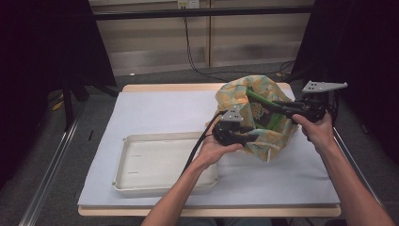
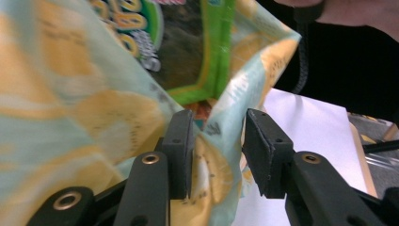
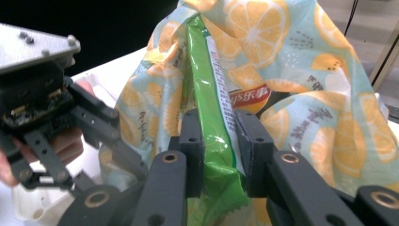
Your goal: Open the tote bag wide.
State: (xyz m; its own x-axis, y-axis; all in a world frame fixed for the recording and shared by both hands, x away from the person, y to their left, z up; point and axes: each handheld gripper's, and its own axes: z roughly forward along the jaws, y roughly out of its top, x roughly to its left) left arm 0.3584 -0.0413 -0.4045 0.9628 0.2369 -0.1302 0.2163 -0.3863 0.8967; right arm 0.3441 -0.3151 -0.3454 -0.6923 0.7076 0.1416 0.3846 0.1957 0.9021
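A cloth bag point(image 1: 242, 92) printed with orange slices stands on the right of the table, and a green snack packet point(image 1: 263, 100) sticks out of its mouth. My right gripper point(image 1: 278, 108) comes in from the right. In the right gripper view it point(image 3: 219, 146) is shut on the green snack packet point(image 3: 211, 94), both pads pressing its sides, with the bag point(image 3: 291, 56) behind. My left gripper point(image 1: 251, 134) is at the bag's near edge. In the left gripper view it point(image 2: 216, 136) is open, the bag's rim point(image 2: 221, 117) hanging loosely between the jaws below the packet point(image 2: 214, 52).
A white plastic tray point(image 1: 164, 136) lies at the front left of the table on a pale mat point(image 1: 164, 103). Cables run across the floor behind the table, and dark stands flank it on both sides.
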